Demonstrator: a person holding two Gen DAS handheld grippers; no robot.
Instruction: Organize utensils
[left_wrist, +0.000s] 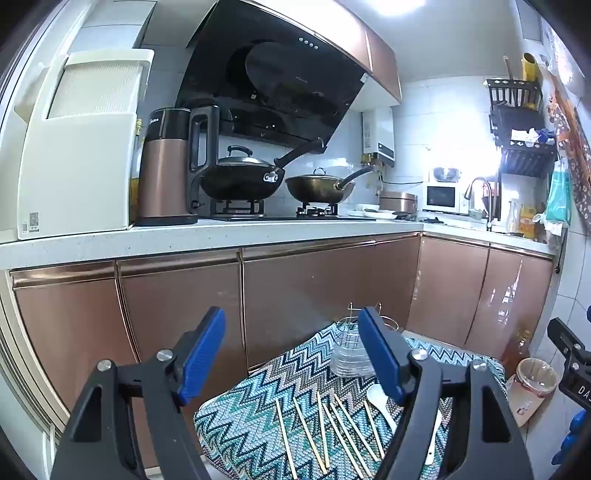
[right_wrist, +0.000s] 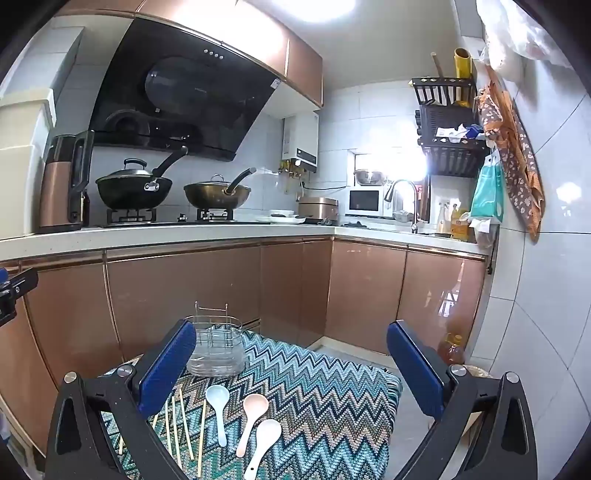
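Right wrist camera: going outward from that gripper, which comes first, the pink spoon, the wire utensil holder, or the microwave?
From the right gripper:
1. Pink spoon, lying on the zigzag cloth just below the fingers.
2. Wire utensil holder, standing at the cloth's far left.
3. Microwave, on the back counter.

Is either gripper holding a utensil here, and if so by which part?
Nothing is held. The left gripper and right gripper are both open, above the chopsticks and spoons.

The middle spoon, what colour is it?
Pale pink; the middle spoon shows best in the right wrist view.
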